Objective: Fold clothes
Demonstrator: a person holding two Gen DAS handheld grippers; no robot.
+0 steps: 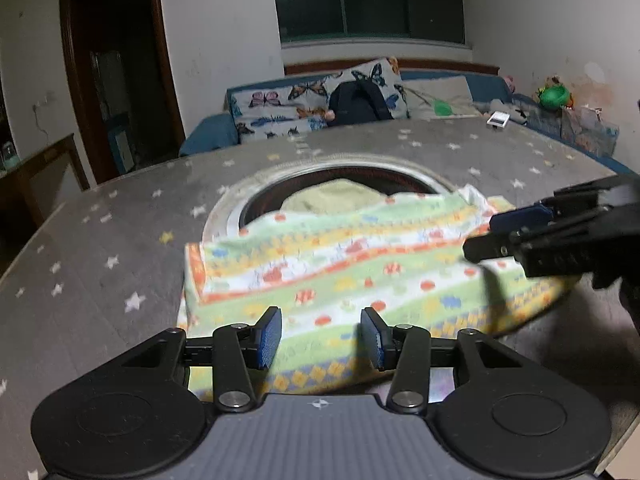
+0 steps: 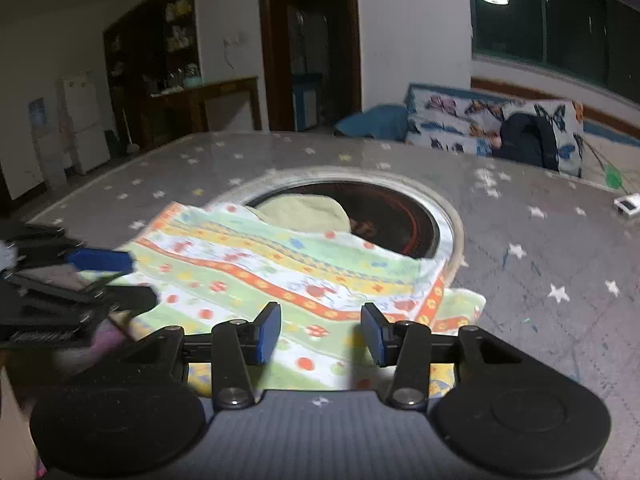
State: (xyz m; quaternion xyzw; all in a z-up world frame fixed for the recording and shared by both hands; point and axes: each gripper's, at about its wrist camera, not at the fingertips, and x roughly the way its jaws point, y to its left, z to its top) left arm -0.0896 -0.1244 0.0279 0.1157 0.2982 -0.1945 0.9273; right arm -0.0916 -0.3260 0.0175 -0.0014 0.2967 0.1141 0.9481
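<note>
Left wrist view, claw: the left gripper (image 1: 321, 338) stands partly open over the near part of the striped cloth (image 1: 340, 272); nothing is between its blue pads (image 1: 269, 338); it holds nothing.
Left wrist view, cloth: it lies folded over on the star-patterned table (image 1: 120, 248), its far edge draped across the round recess (image 1: 340, 188) in the middle; its left edge is a doubled fold, its right end runs under the right gripper (image 1: 494, 236), which comes in from the right.
Left wrist view, room: bare tabletop to the left and beyond the recess; the sofa (image 1: 304, 108) is well apart.
Right wrist view, claw: the right gripper (image 2: 321, 338) is partly open and empty above the cloth's near edge; the left gripper (image 2: 116, 276) shows at the left, blurred, over the cloth's left end.
Right wrist view, edges: the cloth's right corner (image 2: 460, 304) lies flat near the recess rim; a small white object (image 2: 628, 205) sits far right, clear of the work.
Step, judged: between folds; neither claw grips.
Next move, judged: each claw must come down on a near corner and close on both layers, then carry them forward; the recess may let the far edge sag.
</note>
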